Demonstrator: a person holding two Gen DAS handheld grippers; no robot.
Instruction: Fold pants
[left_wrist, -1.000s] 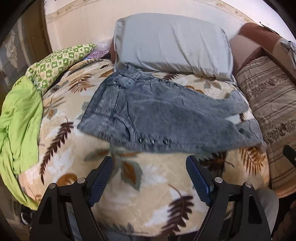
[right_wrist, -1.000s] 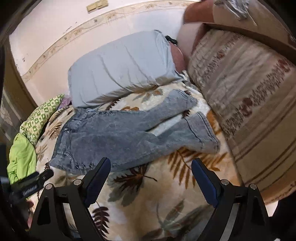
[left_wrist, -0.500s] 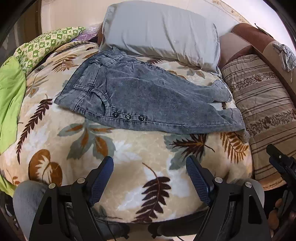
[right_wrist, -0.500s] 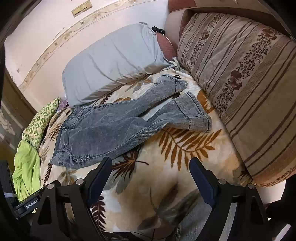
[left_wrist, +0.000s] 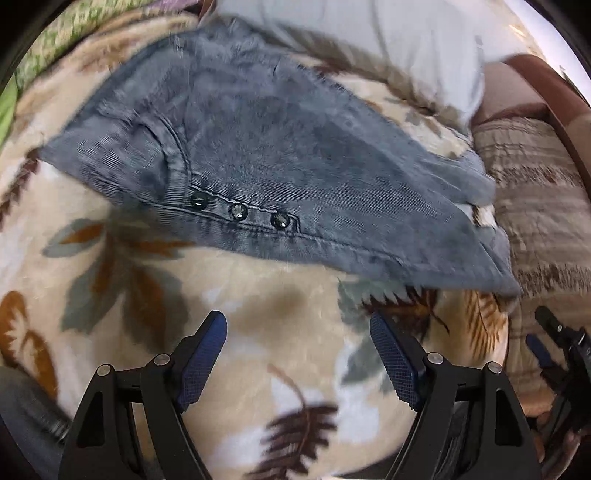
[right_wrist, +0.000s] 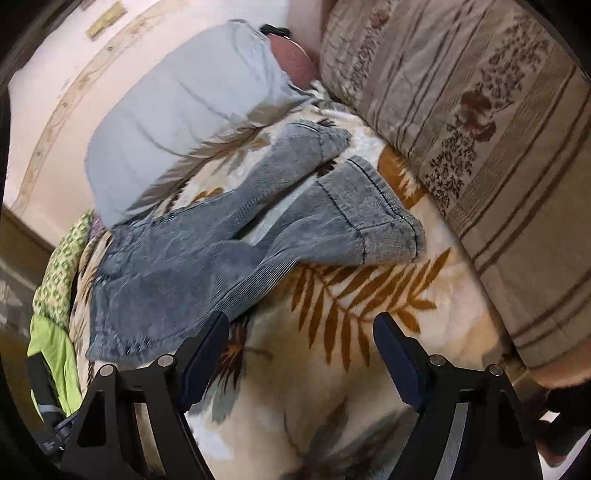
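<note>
The pants (left_wrist: 280, 155) are laid lengthwise across the blanket (left_wrist: 280, 325), waist leftward. Both the left gripper (left_wrist: 297, 354) and right gripper (right_wrist: 301, 354) are held spread and empty, just short of the near edge; the waist is nearer the left.

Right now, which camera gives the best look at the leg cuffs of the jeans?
The right wrist view. Both leg cuffs lie in plain sight there on the leaf-print blanket, slightly apart, beside the striped cushion. The left wrist view mostly shows the waist end and three buttons; the cuffs sit blurred at its right edge.
</note>
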